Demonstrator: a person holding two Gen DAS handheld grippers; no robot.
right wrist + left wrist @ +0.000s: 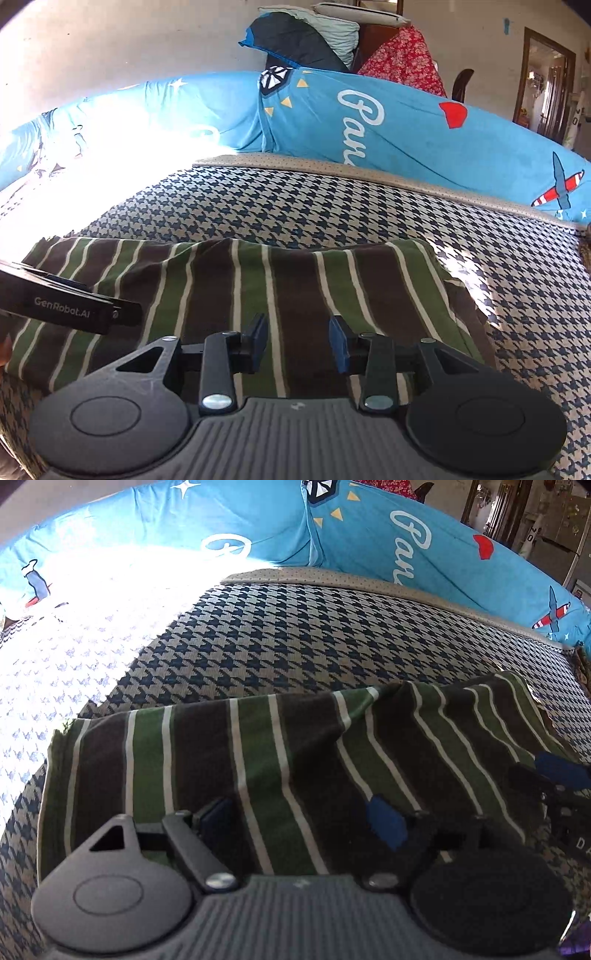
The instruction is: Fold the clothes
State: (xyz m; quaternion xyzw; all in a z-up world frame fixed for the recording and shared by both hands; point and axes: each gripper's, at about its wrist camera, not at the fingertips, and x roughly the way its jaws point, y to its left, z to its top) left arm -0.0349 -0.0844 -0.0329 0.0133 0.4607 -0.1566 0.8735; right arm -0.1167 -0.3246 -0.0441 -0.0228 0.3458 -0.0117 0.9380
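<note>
A folded garment [258, 753] with green, brown and white stripes lies flat on the houndstooth bed cover [295, 638]. My left gripper [301, 818] hovers over its near edge, open, nothing between the blue pads. At the right edge of the left wrist view the right gripper [561, 775] shows dimly. In the right wrist view the same garment [258, 288] spreads ahead. My right gripper [298, 341] is open just above its near part, holding nothing. The left gripper's black body [70, 308] juts in from the left over the cloth.
Blue printed bolsters [369, 122] line the far side of the bed. Behind them are stacked pillows [306, 33] and a red floral cloth [402, 55]. Strong sunlight washes out the bed's left part [74, 627]. A doorway [546, 85] stands at the far right.
</note>
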